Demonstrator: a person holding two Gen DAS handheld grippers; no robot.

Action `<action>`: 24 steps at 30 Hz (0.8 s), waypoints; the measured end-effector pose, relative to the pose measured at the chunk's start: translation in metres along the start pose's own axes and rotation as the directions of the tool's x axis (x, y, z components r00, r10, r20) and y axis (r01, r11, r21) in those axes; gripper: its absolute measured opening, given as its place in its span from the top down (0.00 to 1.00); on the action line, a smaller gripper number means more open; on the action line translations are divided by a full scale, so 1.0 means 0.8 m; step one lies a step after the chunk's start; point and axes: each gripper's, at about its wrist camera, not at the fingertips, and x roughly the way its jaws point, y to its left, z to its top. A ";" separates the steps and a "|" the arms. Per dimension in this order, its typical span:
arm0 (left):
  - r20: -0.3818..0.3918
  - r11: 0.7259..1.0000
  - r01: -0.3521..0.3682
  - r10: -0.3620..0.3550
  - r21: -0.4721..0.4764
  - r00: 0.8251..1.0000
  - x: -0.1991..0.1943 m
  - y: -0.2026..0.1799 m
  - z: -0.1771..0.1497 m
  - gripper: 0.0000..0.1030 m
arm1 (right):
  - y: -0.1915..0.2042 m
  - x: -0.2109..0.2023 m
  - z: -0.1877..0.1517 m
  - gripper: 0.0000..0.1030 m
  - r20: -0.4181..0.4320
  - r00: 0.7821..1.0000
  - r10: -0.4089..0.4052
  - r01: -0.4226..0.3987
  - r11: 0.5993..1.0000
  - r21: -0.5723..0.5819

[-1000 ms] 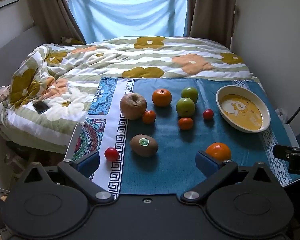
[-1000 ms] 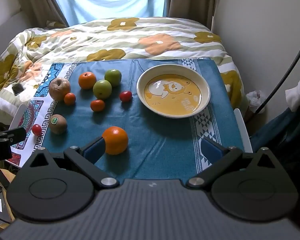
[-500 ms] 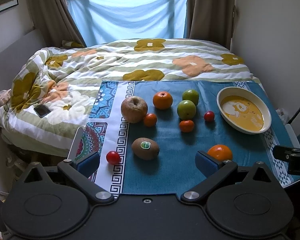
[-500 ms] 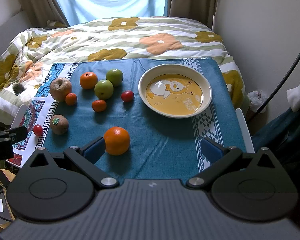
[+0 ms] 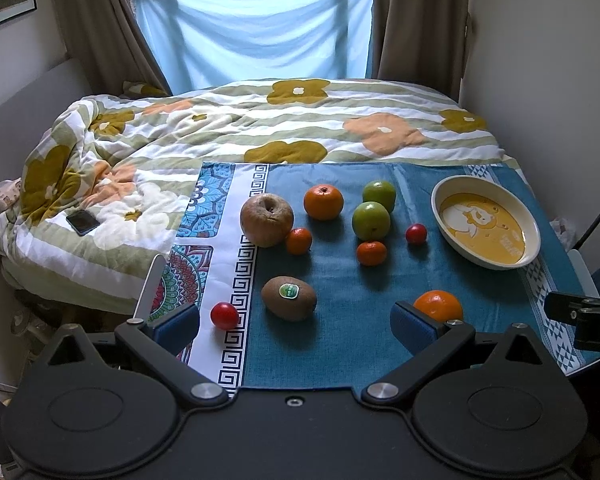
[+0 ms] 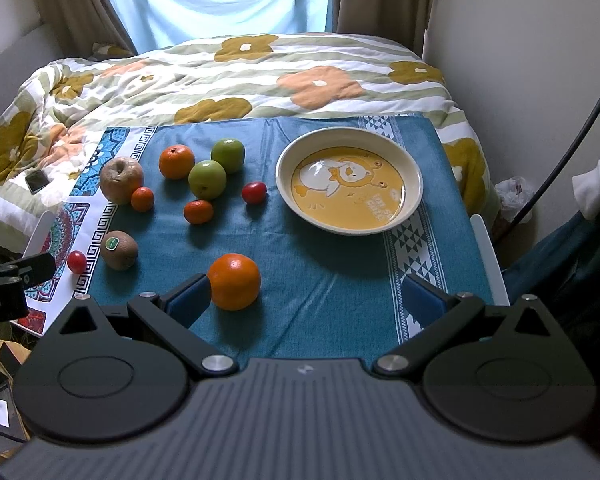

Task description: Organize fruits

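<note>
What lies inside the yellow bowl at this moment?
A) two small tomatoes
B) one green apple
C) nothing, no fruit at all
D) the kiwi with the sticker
C: the yellow bowl shows only its printed cartoon picture, and every fruit, such as the kiwi and the large orange, lies on the blue cloth outside it.

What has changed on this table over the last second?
Almost nothing. Both cameras pulled back and up a little, so the fruit sits slightly farther off. The left gripper and right gripper stay open, holding nothing. The bowl remains empty; the big orange and kiwi haven't moved.
</note>
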 end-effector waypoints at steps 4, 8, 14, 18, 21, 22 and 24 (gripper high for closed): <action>-0.001 1.000 0.000 0.000 0.001 1.000 0.000 0.000 0.000 0.00 | -0.002 0.000 0.000 0.00 -0.001 1.000 0.002 -0.002 1.000 0.003; 0.000 1.000 0.000 0.000 0.001 1.000 0.000 0.000 0.000 0.00 | -0.001 -0.001 0.000 0.00 -0.001 1.000 0.003 -0.003 1.000 0.004; 0.002 1.000 -0.001 0.001 -0.003 1.000 -0.002 -0.001 0.002 0.00 | -0.001 -0.001 0.000 0.00 0.000 1.000 0.004 -0.004 1.000 0.005; 0.003 1.000 -0.001 0.001 -0.004 1.000 -0.002 -0.002 0.003 0.00 | -0.001 -0.001 0.000 0.00 0.000 1.000 0.003 -0.003 1.000 0.004; 0.004 1.000 -0.002 0.002 -0.005 1.000 -0.003 -0.001 0.003 0.00 | -0.001 -0.001 0.000 0.00 0.001 1.000 0.003 -0.003 1.000 0.005; 0.004 1.000 -0.002 0.002 -0.006 1.000 -0.004 0.000 0.003 0.00 | -0.001 -0.001 0.000 0.00 0.001 1.000 0.004 -0.004 1.000 0.005; 0.006 1.000 -0.003 0.003 -0.008 1.000 -0.005 0.001 0.003 0.00 | -0.001 -0.001 0.000 0.00 0.001 1.000 0.004 -0.004 1.000 0.005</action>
